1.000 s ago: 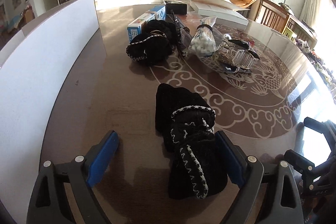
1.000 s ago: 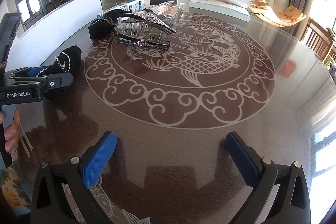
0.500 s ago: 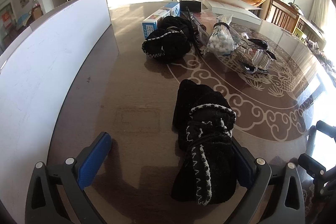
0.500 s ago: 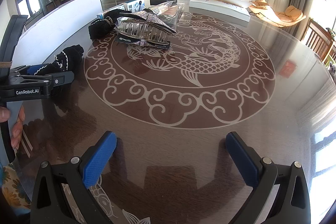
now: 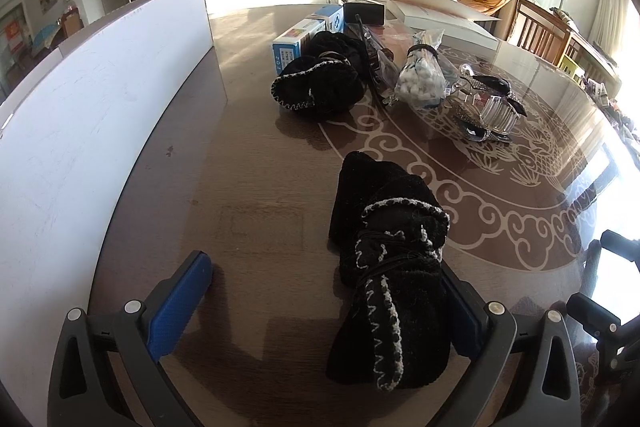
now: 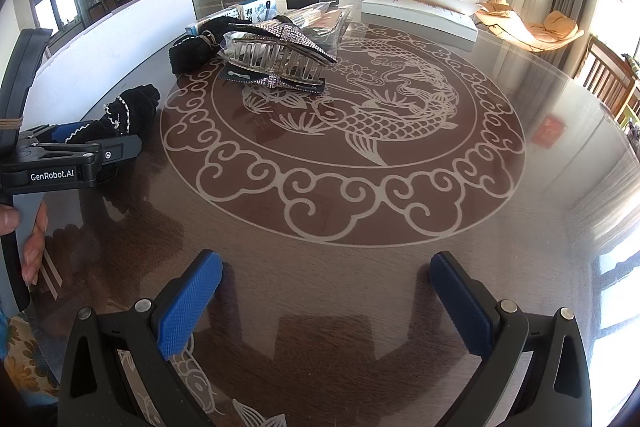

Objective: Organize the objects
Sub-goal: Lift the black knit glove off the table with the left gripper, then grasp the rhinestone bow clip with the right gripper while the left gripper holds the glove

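Glass-topped worktop point(image 5: 256, 227), carp motif. Left claw point(image 5: 324, 301) spread wide, just finished opening; black knit bundle point(image 5: 390, 267) lies lengthwise between its pads, hugging the right one. Right claw point(image 6: 326, 301) spread, empty, farther off.

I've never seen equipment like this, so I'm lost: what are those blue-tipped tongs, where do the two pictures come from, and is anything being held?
No robot here: a person holds one hand-operated gripper in each hand, each with a camera looking along its blue-padded fingers. One picture is from the left gripper, the other from the right gripper. Both are open and hold nothing. A black knitted slipper lies on the table between the left gripper's fingers, against one pad, not squeezed. Further off lie another slipper, a bag of white balls and a sparkly hair clip.
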The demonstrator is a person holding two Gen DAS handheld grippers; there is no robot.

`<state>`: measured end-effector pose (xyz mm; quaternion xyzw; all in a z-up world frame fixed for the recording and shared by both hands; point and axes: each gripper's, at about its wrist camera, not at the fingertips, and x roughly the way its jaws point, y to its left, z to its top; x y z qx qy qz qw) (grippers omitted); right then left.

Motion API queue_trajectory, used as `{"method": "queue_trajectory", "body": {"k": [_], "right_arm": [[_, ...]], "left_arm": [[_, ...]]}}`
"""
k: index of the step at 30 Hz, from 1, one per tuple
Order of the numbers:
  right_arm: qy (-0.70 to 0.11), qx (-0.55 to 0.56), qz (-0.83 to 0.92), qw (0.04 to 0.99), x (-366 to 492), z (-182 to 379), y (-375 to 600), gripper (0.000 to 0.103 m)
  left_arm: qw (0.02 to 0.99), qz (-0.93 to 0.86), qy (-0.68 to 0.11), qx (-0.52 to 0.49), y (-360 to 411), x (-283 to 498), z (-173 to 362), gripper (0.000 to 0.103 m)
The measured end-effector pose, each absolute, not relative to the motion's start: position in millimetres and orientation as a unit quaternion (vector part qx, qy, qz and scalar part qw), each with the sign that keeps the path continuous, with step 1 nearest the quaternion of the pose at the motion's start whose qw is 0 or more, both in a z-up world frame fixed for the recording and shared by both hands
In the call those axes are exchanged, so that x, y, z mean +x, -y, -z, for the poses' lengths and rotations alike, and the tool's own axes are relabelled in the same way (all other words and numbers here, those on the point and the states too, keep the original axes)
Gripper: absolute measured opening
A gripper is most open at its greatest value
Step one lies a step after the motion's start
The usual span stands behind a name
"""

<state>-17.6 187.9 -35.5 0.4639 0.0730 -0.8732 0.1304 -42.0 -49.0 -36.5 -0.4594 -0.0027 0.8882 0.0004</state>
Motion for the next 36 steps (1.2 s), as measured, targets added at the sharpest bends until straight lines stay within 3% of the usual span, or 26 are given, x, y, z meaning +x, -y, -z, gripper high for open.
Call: {"method": "queue_trajectory", "body": {"k": [8,15,28,32,36], "right_arm": [[-0.028,0.420,0.895,0.150,-85.3,-15.5,-149.4,0.103],[-0.127,0.443,0.877,0.133,-157.5,-17.4,-77.7,0.103],[-0.090,0.433,0.896,0.048,-111.4,3.3,-217.2,0.102],[-0.073,0.423,0.897,0.109,-92.5,-3.9,-210.7,0.102],[-0.141,0.406,0.886,0.173,-91.8,-6.4,-160.5,0.103]], "left_arm": [[0.000,-0.888,0.003,-0.459,49.0,-41.9,36.7,0.103],[0.001,-0.888,0.003,-0.459,48.9,-42.0,36.9,0.103],[0.001,-0.888,0.003,-0.459,48.8,-42.3,37.1,0.103],[0.001,-0.889,0.003,-0.459,48.8,-42.4,37.4,0.103],[0.002,-0.888,0.000,-0.460,48.3,-43.1,37.2,0.103]]}}
